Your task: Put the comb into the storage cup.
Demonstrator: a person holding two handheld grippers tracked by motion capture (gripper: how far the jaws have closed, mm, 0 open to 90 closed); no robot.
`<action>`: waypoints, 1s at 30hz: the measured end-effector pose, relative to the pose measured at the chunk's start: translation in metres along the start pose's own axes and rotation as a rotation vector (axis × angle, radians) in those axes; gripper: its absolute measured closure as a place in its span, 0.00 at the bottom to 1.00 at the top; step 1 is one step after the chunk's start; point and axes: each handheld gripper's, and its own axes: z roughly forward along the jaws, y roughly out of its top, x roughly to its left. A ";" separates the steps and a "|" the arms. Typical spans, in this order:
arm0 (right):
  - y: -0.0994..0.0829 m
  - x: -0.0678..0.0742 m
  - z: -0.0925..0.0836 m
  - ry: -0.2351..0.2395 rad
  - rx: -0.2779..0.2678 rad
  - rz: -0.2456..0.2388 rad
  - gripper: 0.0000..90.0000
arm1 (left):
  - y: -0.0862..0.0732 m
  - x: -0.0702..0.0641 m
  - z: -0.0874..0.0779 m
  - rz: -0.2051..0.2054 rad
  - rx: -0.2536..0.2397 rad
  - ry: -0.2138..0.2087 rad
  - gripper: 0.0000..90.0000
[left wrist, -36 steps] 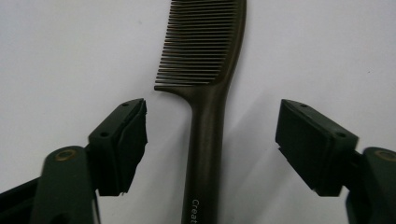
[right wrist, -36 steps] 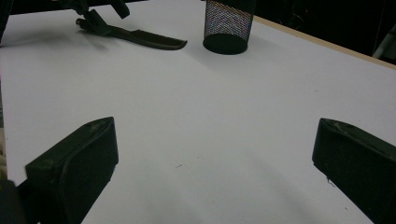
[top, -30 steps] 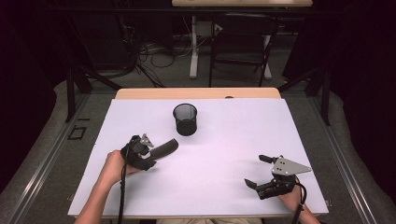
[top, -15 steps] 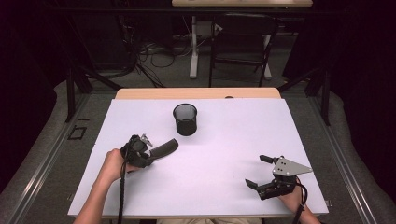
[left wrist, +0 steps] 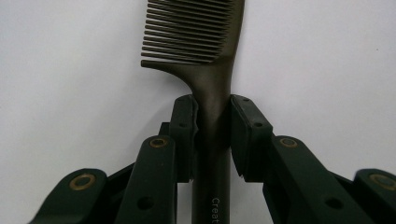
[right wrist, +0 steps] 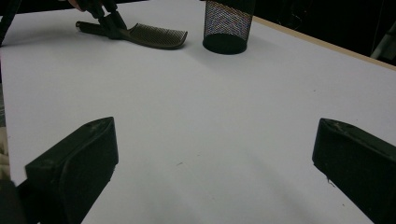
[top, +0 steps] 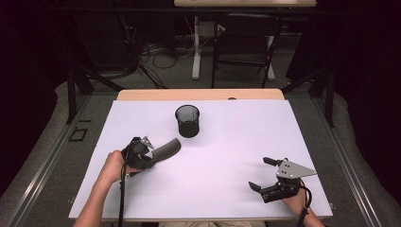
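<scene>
As my left gripper (left wrist: 212, 135) has just been closing, it now clamps the comb (left wrist: 205, 56) by its handle; my right gripper (top: 265, 172) gapes empty.

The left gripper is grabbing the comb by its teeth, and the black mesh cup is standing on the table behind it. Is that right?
Not quite. The left gripper has just been closing on the comb at its handle, not its teeth, as the left gripper view shows. The black mesh cup does stand on the table behind it.
</scene>
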 end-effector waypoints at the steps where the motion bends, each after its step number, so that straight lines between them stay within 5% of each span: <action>1: 0.000 0.000 0.000 0.000 0.000 0.000 0.00 | 0.000 0.000 0.000 0.000 -0.001 0.002 0.81; 30: 0.000 -0.001 -0.001 -0.005 -0.002 -0.002 0.00 | -0.009 -0.003 -0.016 -0.047 -0.135 -0.013 0.81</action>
